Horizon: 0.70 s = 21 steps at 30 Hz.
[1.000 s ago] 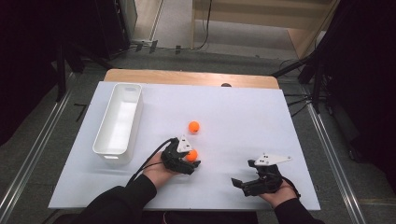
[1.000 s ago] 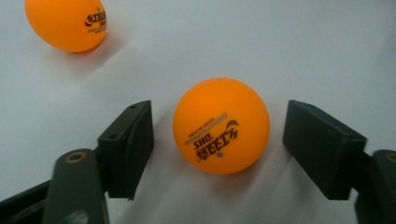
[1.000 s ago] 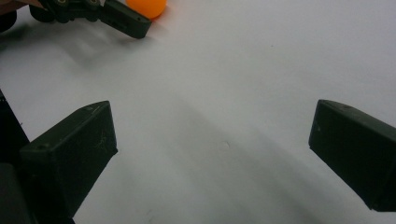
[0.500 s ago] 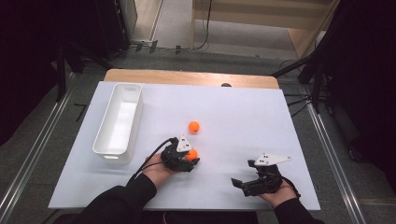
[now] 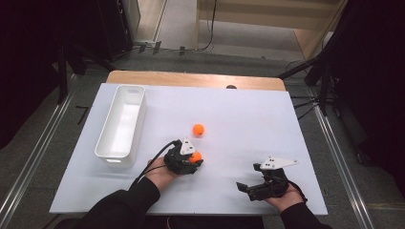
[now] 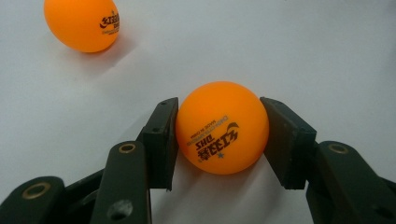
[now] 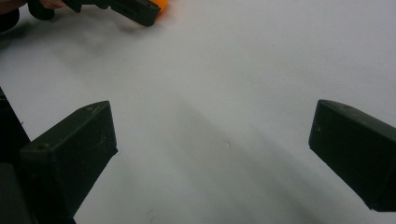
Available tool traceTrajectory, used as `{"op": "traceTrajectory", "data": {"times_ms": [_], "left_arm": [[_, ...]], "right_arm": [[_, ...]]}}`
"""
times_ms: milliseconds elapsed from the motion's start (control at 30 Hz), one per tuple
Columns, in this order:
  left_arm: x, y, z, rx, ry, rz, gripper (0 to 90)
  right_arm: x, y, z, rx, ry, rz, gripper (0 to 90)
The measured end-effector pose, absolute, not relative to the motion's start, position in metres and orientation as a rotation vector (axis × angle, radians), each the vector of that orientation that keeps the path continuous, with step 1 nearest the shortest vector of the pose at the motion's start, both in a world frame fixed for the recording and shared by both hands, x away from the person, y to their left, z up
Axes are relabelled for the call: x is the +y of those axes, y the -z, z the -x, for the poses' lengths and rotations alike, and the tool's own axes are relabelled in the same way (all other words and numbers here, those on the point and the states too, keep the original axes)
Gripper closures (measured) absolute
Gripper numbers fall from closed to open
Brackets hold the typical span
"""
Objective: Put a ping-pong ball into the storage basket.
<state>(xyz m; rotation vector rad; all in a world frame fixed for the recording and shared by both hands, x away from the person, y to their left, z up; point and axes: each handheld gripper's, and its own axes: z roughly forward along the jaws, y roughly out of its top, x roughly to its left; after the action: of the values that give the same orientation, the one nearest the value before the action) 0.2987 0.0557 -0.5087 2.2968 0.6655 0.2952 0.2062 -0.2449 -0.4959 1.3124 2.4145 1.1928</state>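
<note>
Nearest the table's front edge, right gripper (image 5: 244, 187) rests in the person's hand on the white table (image 5: 248, 119), jaws spread wide with only bare surface between them in the right gripper view. Left gripper (image 5: 195, 161), a little farther in and to the left, has just been closing its jaws; both pads now press the sides of an orange ball (image 6: 222, 127), which sits on the table surface between them. Held ball: smooth, matte orange, ping-pong type, dark printed logo with a small star facing the camera, print upside down in the left gripper view. Second orange ball (image 5: 198, 129), same print, lies free just beyond the left gripper, apart from it. Farther left, a white rectangular bin (image 5: 101, 143) stands lengthwise, well apart from both balls.
</note>
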Motion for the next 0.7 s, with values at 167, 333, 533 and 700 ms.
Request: {"op": "traceTrajectory", "data": {"times_ms": [167,333,533,700], "left_arm": [[0.0562,0.5086,-0.2991,0.663,-0.293,-2.297,50.2],[0.0569,0.5077,-0.2997,0.669,-0.266,-2.285,50.3],[0.0585,0.5052,-0.3006,0.669,-0.252,-2.27,50.3],[0.0598,0.5018,-0.3008,0.675,-0.236,-2.261,50.3]], "right_arm": [[-0.2448,0.4959,-0.2062,2.414,-1.192,-1.313,0.0],[-0.2448,0.4958,-0.2062,2.416,-1.191,-1.313,0.0],[-0.2449,0.496,-0.2063,2.418,-1.192,-1.312,0.0],[-0.2448,0.496,-0.2064,2.42,-1.19,-1.309,0.0]]}}
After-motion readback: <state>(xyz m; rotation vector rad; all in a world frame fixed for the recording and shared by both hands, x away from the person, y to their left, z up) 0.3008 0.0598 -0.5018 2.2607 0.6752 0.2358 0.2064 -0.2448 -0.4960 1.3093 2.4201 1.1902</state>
